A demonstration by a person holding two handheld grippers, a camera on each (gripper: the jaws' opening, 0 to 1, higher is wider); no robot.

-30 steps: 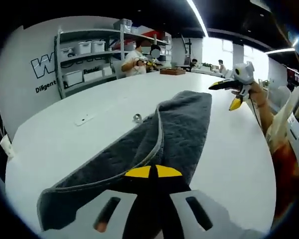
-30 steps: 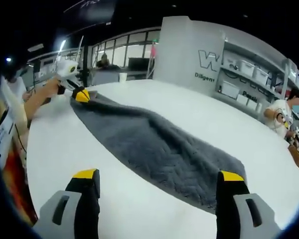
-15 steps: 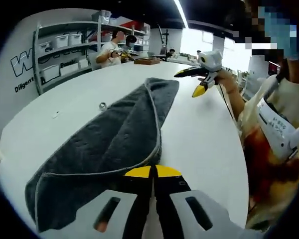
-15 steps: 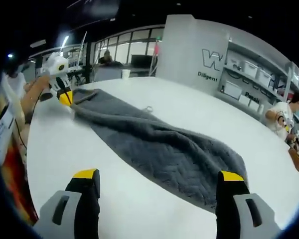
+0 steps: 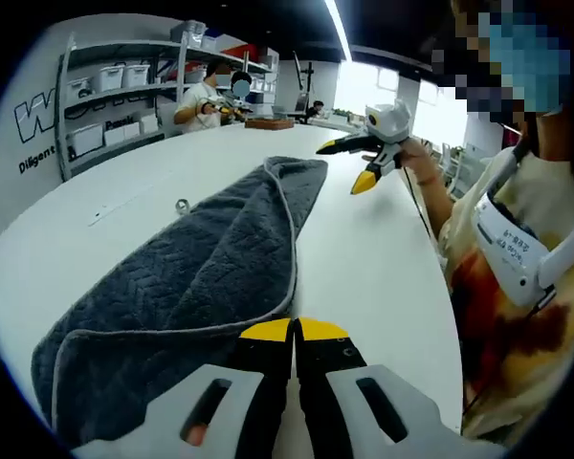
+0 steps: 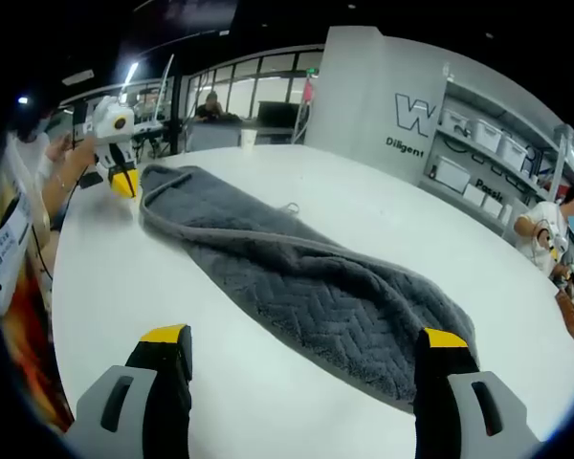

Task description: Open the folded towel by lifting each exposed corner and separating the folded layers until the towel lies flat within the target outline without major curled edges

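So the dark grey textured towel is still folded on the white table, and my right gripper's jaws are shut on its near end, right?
Not quite. In the right gripper view the right gripper has its jaws wide open, apart from the dark grey textured towel. The towel does lie folded on the white table. The left gripper has shut jaws, at the towel's edge.
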